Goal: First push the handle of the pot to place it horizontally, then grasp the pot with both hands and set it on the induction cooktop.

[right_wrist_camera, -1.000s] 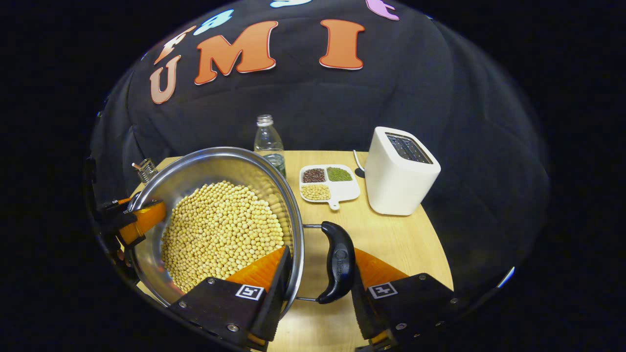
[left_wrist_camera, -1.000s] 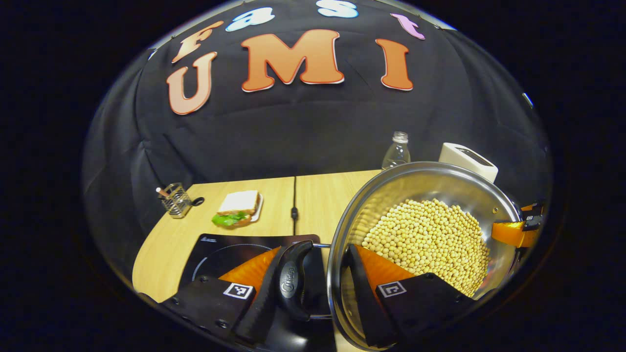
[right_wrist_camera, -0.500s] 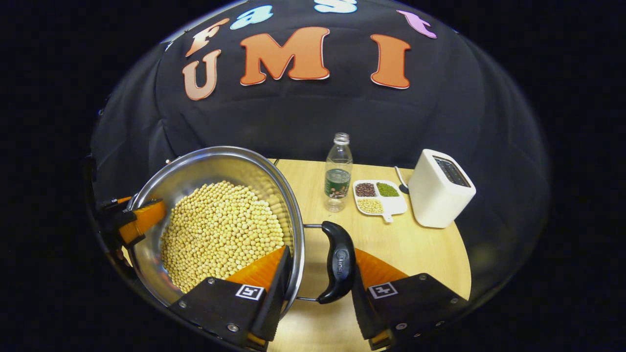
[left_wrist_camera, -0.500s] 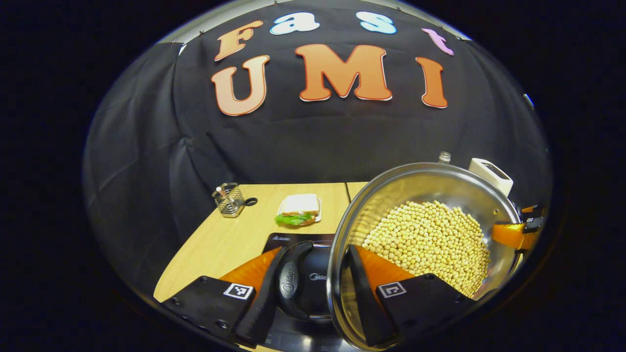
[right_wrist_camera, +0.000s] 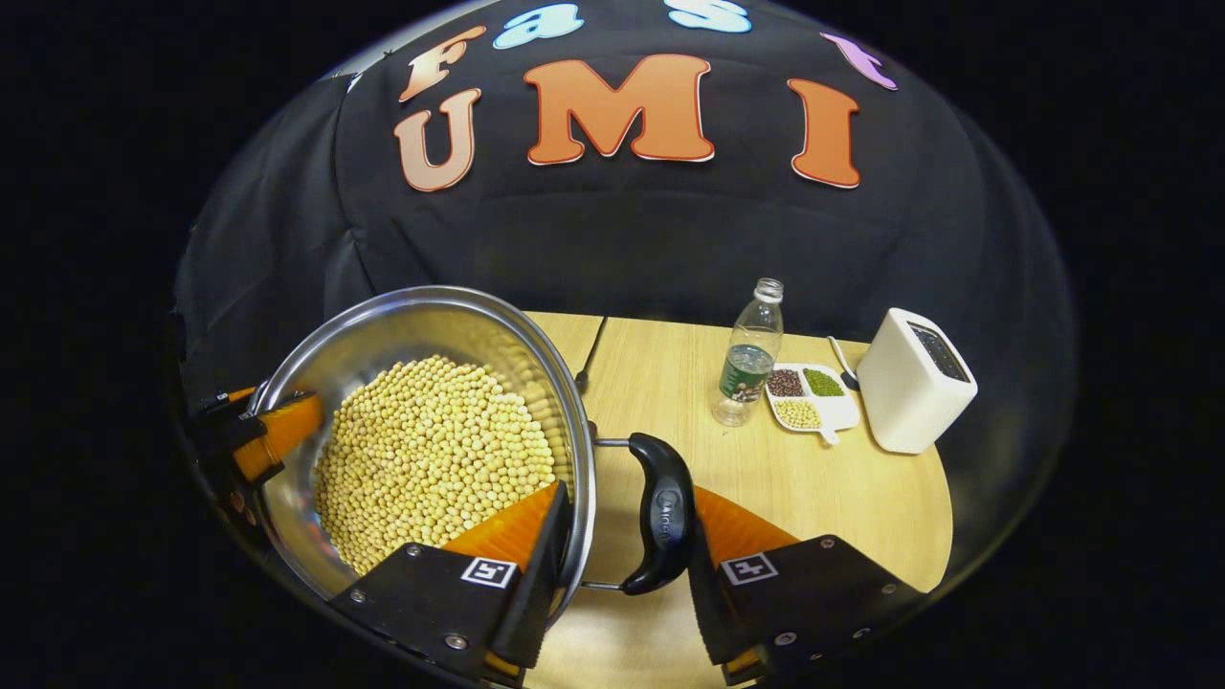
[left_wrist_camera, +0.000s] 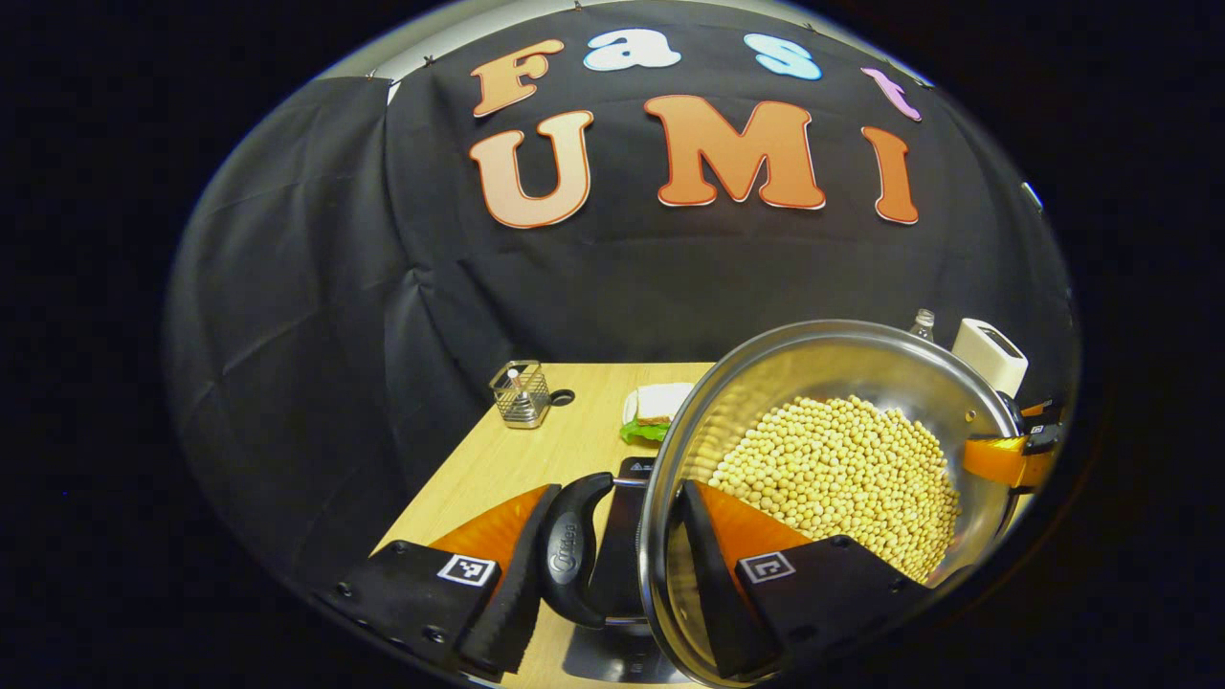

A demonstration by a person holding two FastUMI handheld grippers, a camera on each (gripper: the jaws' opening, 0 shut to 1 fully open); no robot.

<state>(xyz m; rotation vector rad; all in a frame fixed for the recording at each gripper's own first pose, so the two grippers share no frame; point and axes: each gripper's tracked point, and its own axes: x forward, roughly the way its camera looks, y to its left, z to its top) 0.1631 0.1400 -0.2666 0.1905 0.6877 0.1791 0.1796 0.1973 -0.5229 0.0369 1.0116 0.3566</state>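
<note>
Pot [left_wrist_camera: 842, 383] w/ soybeans [left_wrist_camera: 837, 478] sits between both tools, carried off the surface [left_wrist_camera: 517, 459] as far as I can judge. Left tool [left_wrist_camera: 601, 565] straddles pot's left side: outer finger outside the black side handle [left_wrist_camera: 567, 550], inner finger inside the rim vs the steel wall, so handle + rim are pinched between them. Right tool [right_wrist_camera: 617, 565] mirrors this on the opposite side: one finger inside the rim by the beans, other outside the right handle [right_wrist_camera: 662, 512], clamping both.

Handles lie horizontal, sticking out sideways, so the push step looks done; carry-and-set step in hand.

Key relation: induction cooktop [left_wrist_camera: 627, 498] shows in the left gripper view as a dark glass slab directly under and just beyond the left handle, mostly hidden by pot + tool. So target lies below and slightly toward the left tool's side; left hand is nearer to it. How much of the pot base already overlaps the cooktop can't be told, since the pot covers it.

Next move prob needs a small shift toward the left hand's side, then a level descent w/ both tools dropping together; tilt would spill beans.

Sandwich [left_wrist_camera: 656, 411] and wire basket [left_wrist_camera: 520, 394] sit beyond the cooktop, well apart. In the right gripper view, bottle [right_wrist_camera: 748, 359], divided dish [right_wrist_camera: 812, 394] and toaster [right_wrist_camera: 914, 380] stand off to the right, clear of the path.
</note>
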